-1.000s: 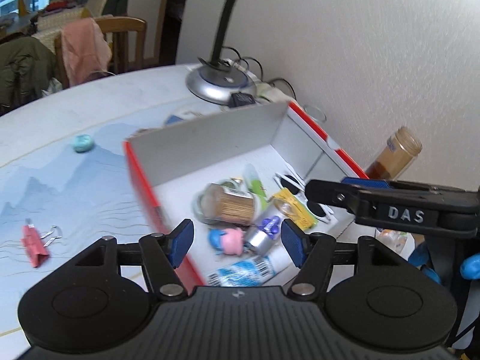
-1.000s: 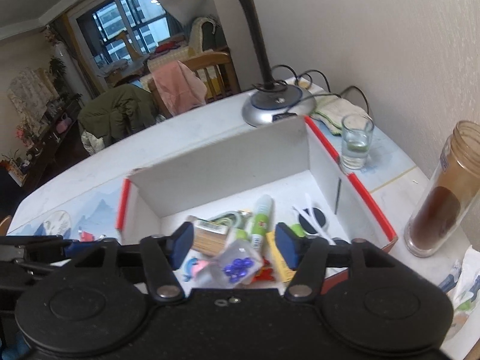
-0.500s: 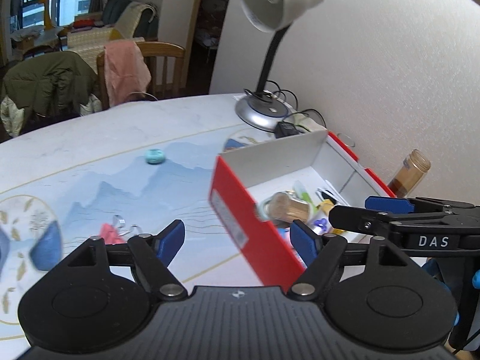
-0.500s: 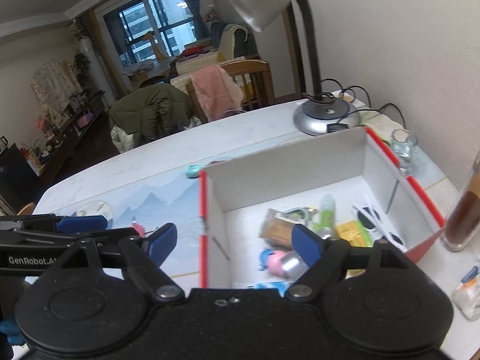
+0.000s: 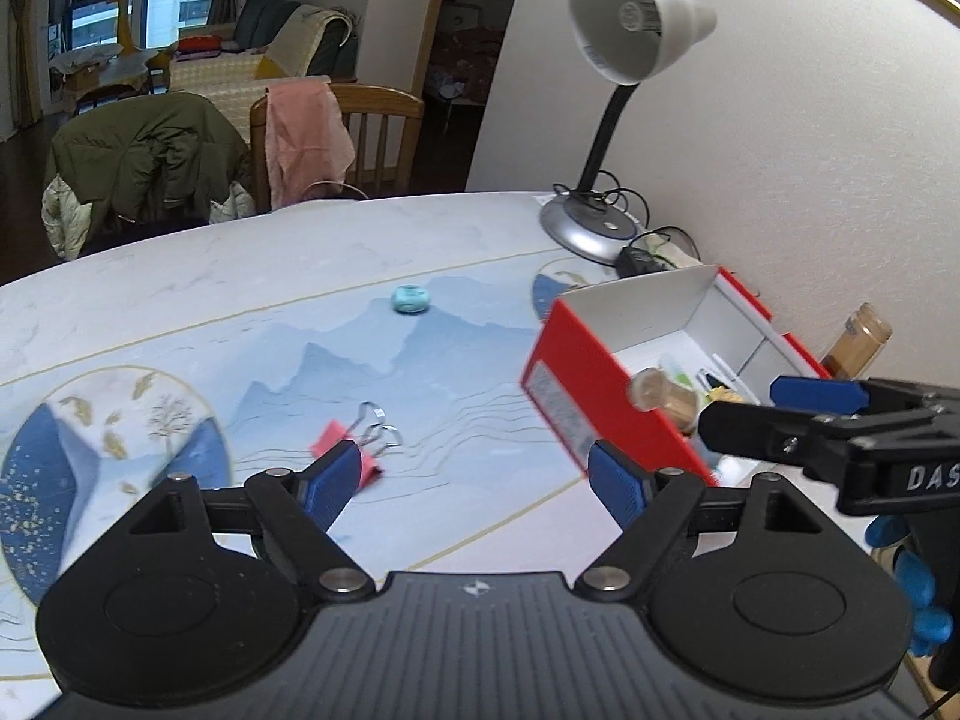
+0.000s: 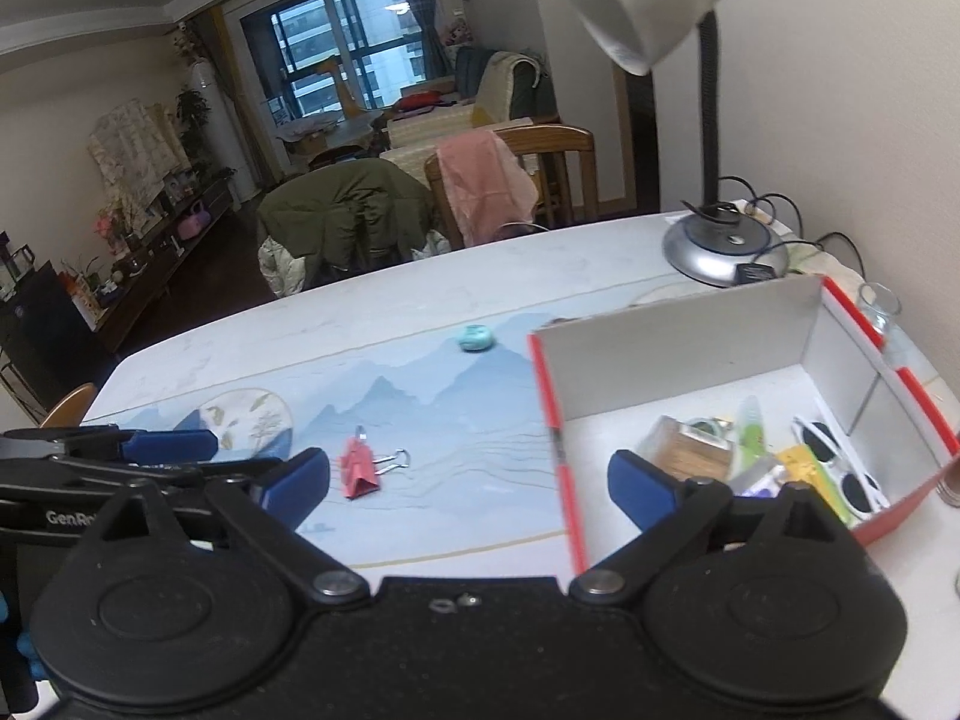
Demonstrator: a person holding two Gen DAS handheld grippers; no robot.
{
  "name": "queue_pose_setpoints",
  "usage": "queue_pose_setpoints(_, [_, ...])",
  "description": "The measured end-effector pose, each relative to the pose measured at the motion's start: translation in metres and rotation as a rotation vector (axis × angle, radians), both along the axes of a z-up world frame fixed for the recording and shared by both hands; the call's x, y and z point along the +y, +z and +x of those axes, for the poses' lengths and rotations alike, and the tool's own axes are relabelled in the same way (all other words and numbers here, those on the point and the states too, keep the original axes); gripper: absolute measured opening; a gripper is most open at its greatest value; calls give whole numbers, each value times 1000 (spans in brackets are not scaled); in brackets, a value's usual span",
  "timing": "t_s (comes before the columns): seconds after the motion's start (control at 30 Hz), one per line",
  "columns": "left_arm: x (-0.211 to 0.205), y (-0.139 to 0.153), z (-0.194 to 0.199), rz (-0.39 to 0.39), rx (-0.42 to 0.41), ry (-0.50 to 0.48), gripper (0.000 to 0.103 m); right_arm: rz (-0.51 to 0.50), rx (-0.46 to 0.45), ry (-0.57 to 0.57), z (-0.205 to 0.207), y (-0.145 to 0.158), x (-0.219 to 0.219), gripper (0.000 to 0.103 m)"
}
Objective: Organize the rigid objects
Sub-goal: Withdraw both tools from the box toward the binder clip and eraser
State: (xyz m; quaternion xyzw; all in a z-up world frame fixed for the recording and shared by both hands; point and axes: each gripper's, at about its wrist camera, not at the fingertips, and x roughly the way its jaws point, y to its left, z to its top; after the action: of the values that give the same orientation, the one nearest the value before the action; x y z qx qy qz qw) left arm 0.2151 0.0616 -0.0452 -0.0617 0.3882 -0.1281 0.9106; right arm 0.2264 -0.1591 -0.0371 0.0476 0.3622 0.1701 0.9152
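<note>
A red box with white inner walls (image 5: 591,372) (image 6: 678,324) sits at the table's right and holds several small items, among them a cork-topped jar (image 5: 663,396) and white sunglasses (image 6: 834,462). A red binder clip (image 5: 345,450) (image 6: 360,471) and a small teal object (image 5: 411,299) (image 6: 476,337) lie loose on the blue mat. My left gripper (image 5: 474,483) is open and empty above the mat, by the clip. My right gripper (image 6: 468,477) is open and empty, between the clip and the box; it shows from the side in the left wrist view (image 5: 780,414).
A desk lamp (image 5: 600,222) (image 6: 720,240) with cables stands behind the box. A glass (image 6: 879,306) and a brown jar (image 5: 858,339) stand by the wall on the right. Chairs draped with a green jacket (image 5: 144,150) and pink cloth stand beyond the table's far edge.
Both grippers have pulled back and up from over the box and swung left toward the mat. Both have opened wider. The clip and teal object have come into view.
</note>
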Motion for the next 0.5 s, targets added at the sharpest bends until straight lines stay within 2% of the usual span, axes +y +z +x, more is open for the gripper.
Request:
queue_pose_setpoints(0.1, [12,-4,1,28,-6,7,91,-9,-4,11,3,3,17,102])
queue_pose_setpoints(0.17, [20,-6,2,41,-18,3,102,-20,-4,20,7,4,29,102])
queue_pose_setpoints(0.37, [43,-20,10,49,-55,-7,103,-54,6,40,22,4,60,102])
queue_pose_setpoints(0.5, [57,-37,22,60,-46,-28,103,-78,32,41,40,-1,75,102])
